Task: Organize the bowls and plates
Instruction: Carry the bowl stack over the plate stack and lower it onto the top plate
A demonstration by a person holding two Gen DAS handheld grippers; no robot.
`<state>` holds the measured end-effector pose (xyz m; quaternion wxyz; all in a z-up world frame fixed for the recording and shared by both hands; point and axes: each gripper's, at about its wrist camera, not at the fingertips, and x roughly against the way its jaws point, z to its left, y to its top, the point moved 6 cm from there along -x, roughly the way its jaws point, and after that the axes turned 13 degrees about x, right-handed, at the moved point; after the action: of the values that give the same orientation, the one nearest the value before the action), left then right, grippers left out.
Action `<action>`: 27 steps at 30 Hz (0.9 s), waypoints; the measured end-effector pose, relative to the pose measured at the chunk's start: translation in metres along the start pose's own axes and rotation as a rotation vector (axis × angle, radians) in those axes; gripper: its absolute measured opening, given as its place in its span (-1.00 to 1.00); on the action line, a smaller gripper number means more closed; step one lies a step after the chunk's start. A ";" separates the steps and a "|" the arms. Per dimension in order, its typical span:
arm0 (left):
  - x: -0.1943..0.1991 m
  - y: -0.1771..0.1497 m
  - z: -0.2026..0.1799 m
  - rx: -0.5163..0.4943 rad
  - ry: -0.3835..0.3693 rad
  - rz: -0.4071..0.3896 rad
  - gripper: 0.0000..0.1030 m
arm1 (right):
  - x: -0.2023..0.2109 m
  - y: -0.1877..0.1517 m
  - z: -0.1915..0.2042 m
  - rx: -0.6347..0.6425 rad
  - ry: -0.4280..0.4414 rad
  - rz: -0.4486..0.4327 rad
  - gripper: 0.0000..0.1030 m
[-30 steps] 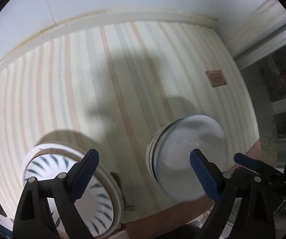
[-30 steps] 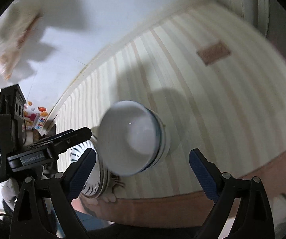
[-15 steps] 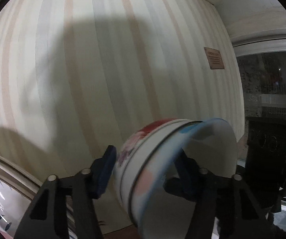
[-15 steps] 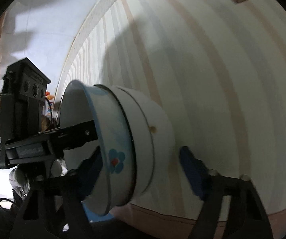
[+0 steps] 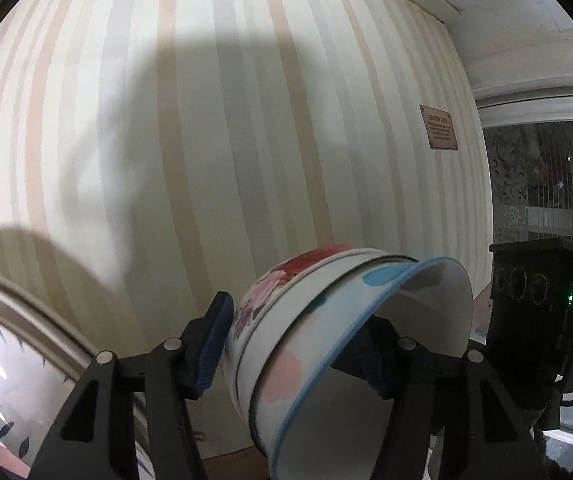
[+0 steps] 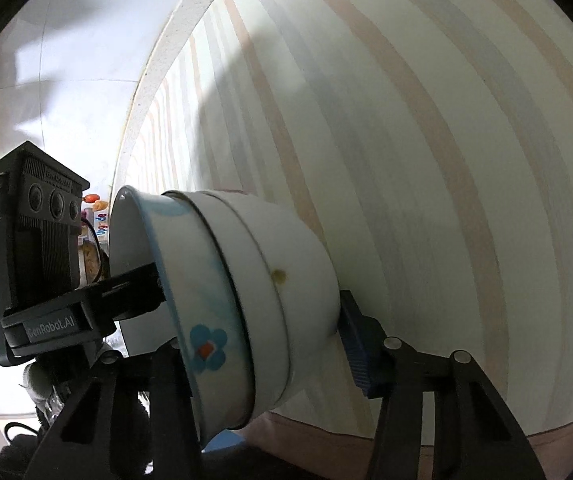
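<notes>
So both grippers have come in on the same nested bowls, one from each side. Just left of the left gripper [image 5: 298, 344] a leaf-patterned plate [image 5: 2, 364] lies on the striped tablecloth [image 5: 206, 140]. That gripper stands about half open, its pads pressed on the bowl stack [image 5: 326, 344]: outer finger on the flowered bowl's wall, inner finger inside the blue-rimmed bowl. The right gripper [image 6: 262, 332] is closing on the same stack [image 6: 246, 300], far pad [image 6: 356, 344] touching the white wall; its near pad is hidden, so I'd guess contact, not swear to it. Best to lift level, both hands together, since the bowls sit loosely nested. Cloth ahead is bare; the table's front edge runs close beneath the fingers
</notes>
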<state>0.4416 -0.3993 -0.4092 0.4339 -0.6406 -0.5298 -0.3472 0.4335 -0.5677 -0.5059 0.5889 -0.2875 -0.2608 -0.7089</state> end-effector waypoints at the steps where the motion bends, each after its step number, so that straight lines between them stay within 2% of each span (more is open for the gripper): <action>1: 0.003 0.000 0.002 0.004 0.003 -0.003 0.09 | -0.001 0.000 0.003 0.020 0.028 0.015 0.03; 16: 0.058 -0.017 0.040 0.004 0.029 -0.039 0.08 | -0.032 -0.004 0.058 0.000 0.095 0.048 0.00; 27: 0.102 -0.029 0.084 0.015 0.044 -0.083 0.08 | -0.083 -0.004 0.134 0.026 0.130 0.062 0.00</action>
<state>0.4321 -0.2812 -0.3434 0.4356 -0.6068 -0.5490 -0.3750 0.4546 -0.4158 -0.4715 0.6299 -0.2414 -0.2221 -0.7041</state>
